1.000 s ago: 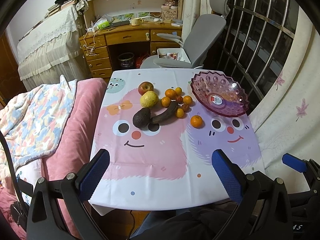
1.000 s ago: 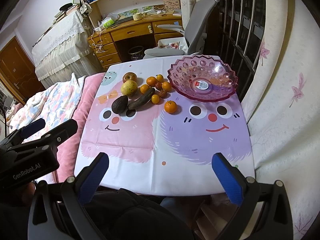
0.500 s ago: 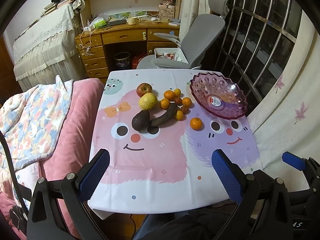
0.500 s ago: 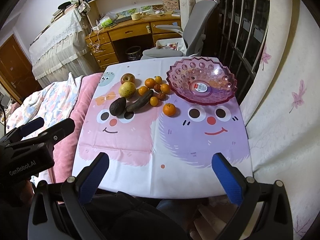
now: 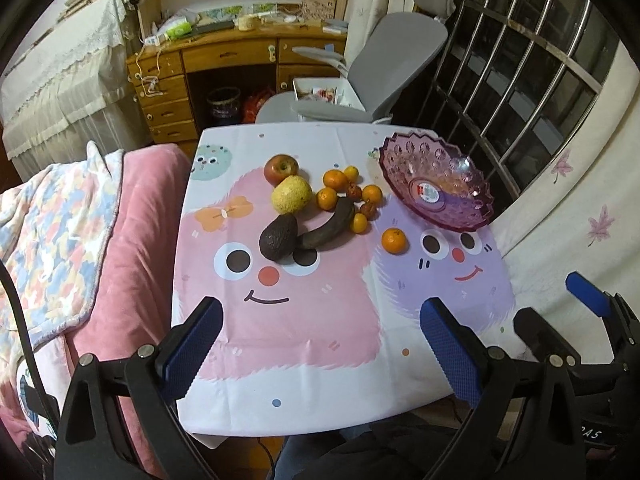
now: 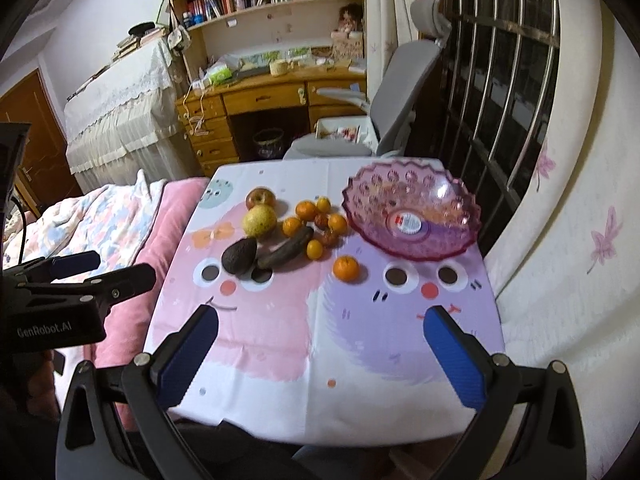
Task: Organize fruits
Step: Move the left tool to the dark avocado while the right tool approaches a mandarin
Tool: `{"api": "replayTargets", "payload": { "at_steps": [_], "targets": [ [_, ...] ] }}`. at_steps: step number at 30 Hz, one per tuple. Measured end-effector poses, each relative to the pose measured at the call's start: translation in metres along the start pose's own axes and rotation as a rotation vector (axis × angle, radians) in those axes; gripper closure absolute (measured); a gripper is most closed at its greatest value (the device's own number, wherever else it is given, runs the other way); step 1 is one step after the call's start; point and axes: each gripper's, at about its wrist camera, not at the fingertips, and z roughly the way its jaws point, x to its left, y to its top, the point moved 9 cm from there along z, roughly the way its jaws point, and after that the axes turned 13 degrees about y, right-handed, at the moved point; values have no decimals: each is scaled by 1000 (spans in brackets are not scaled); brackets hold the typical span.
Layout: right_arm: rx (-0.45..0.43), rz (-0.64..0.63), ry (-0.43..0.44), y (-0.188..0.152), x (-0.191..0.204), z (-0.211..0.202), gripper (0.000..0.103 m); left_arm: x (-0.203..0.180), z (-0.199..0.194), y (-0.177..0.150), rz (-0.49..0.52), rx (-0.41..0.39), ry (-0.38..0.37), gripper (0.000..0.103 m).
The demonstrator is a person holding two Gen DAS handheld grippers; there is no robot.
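Note:
A pile of fruit lies at the far middle of the table: a red apple [image 5: 281, 169], a yellow pear [image 5: 291, 194], a dark avocado [image 5: 278, 236], a blackened banana [image 5: 329, 229], several small oranges [image 5: 335, 180] and one orange apart [image 5: 394, 241]. An empty purple glass bowl [image 5: 436, 184] stands at the far right. My left gripper [image 5: 322, 350] is open and empty over the near table edge. My right gripper [image 6: 320, 354] is open and empty, also near the front edge. The fruit [image 6: 260, 220] and bowl [image 6: 412, 216] show in the right wrist view too.
The table wears a cartoon-face cloth [image 5: 304, 320]. A pink bed with a blanket [image 5: 60, 220] lies to the left, a curtain [image 5: 580, 200] to the right, a grey chair [image 5: 384, 68] and wooden desk [image 5: 232, 64] behind.
Both grippers have moved forward toward the table, so the fruit and bowl look nearer. The right view has tilted up. Both stay open; nothing on the table has moved.

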Motion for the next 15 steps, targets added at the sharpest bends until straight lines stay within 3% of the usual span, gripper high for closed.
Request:
{"api": "replayTargets", "payload": {
  "at_steps": [7, 15],
  "targets": [
    [-38, -52, -77, 3, -7, 23, 0, 9, 35, 13, 18, 61, 7, 5],
    [-16, -71, -74, 2, -22, 68, 0, 24, 93, 36, -36, 154, 45, 5]
  ]
}}
